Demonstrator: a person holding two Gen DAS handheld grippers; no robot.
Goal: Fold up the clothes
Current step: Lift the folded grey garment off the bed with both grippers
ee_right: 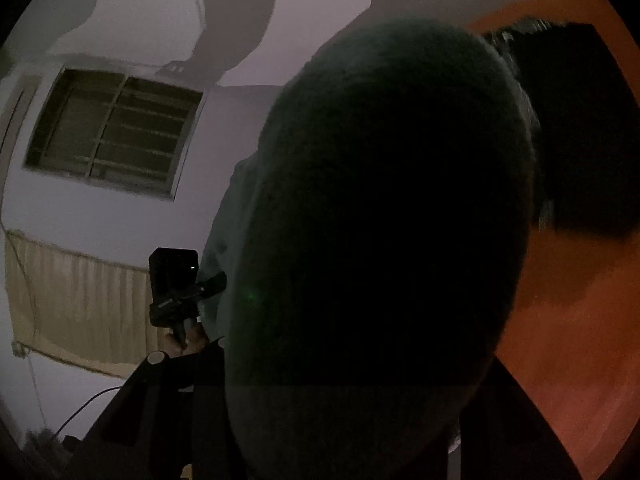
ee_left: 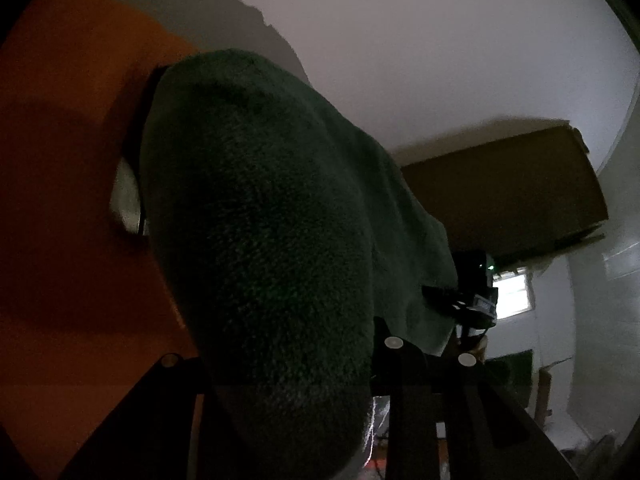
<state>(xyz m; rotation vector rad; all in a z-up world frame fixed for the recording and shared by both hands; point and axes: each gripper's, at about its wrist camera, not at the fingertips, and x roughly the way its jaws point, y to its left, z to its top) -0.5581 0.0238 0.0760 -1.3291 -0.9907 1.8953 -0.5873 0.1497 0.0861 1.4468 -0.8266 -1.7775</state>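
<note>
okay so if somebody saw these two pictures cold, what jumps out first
A dark green fuzzy cloth bulges right over each lens, filling the middle of both views. Behind it sits an orange surface, left in the left wrist view. The barred window shows upper left in the right wrist view.

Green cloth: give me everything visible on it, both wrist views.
The green cloth is dark green, fuzzy like terry or fleece, one plain colour. It bulges close over both cameras, hiding the tong tips, and is lifted against ceiling and orange wall. In the left wrist view it stretches toward the right tongs. Grip points are hidden.
</note>
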